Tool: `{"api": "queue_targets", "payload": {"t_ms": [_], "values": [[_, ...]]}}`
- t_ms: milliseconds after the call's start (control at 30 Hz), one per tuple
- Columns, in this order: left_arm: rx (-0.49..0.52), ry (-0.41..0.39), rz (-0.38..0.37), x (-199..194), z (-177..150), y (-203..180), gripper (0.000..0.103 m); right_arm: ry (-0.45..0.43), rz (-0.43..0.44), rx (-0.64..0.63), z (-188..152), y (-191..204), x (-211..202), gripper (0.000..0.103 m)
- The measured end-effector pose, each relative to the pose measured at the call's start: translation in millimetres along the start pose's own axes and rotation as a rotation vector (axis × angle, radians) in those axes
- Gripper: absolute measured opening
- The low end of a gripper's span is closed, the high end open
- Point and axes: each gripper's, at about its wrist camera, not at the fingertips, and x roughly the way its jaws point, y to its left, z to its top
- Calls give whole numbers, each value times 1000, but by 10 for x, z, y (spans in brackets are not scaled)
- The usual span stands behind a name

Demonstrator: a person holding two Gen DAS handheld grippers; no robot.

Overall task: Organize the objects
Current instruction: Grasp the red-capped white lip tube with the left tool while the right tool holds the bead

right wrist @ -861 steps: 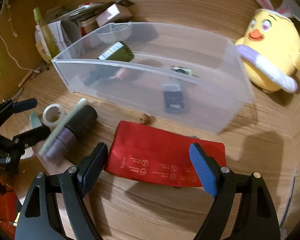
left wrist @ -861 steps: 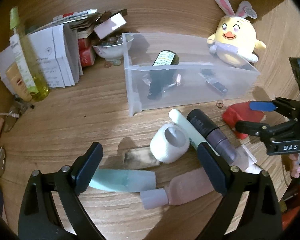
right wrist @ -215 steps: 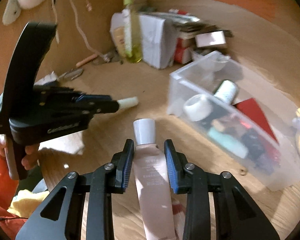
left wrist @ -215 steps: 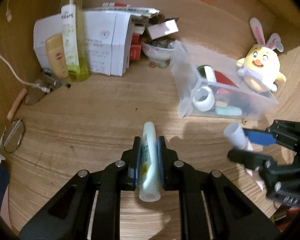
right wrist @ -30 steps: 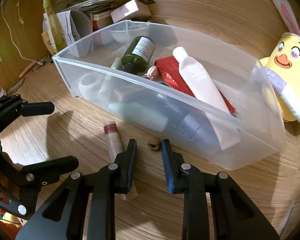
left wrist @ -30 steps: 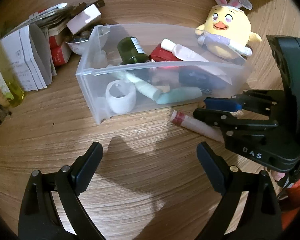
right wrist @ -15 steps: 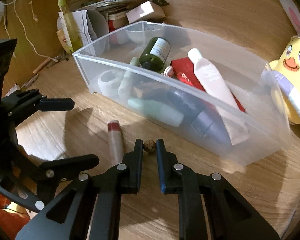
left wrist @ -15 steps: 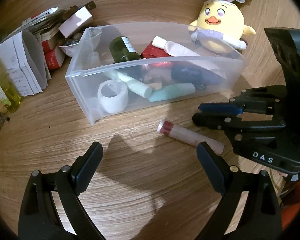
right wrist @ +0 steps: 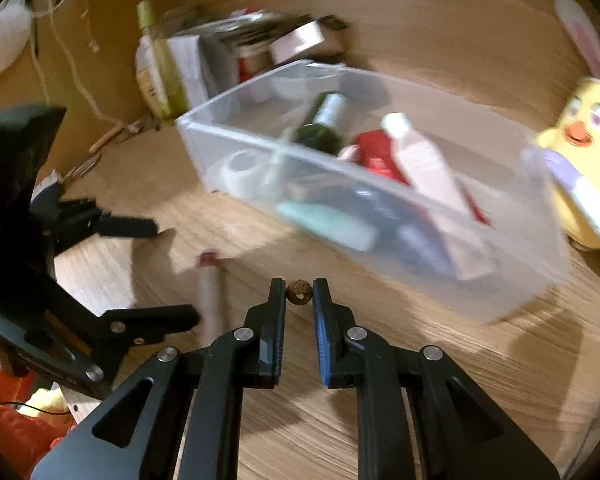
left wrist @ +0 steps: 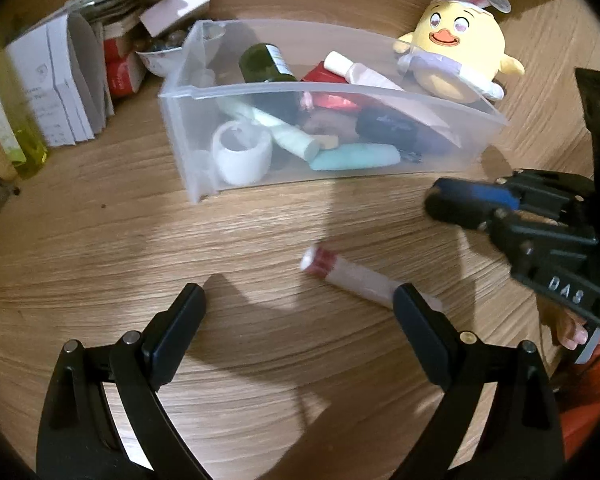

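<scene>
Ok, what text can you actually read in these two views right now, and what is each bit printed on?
"DAS": on the black body of the right gripper, seen from the left wrist view.
Green bottle label in the clear bin: too blurred to read.
Folded white papers: print too small.
Nothing else legible.

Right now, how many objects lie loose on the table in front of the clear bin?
1: the red-capped tube lies before the clear bin. The small brown bead is pinched in the right gripper, not loose.

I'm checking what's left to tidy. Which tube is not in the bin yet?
The red-capped tube lies on the bare table, in front of the clear bin. The pale pink tube and teal tube are inside.
</scene>
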Motion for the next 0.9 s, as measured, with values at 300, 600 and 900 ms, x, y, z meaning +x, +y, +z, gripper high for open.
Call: {"api": "queue_targets", "payload": {"t_ms": [300,600,900], "values": [[-32,20,-16,31,32,-224,96,-46,-62,63,-130,-321,-244,12],[-64,23,57,266,317,-413,95,-119,-47,79,-225,-389,-422,13],[20,-18,137,151,96,-534,69,-129,-32,97,-273,-433,-452,13]]}}
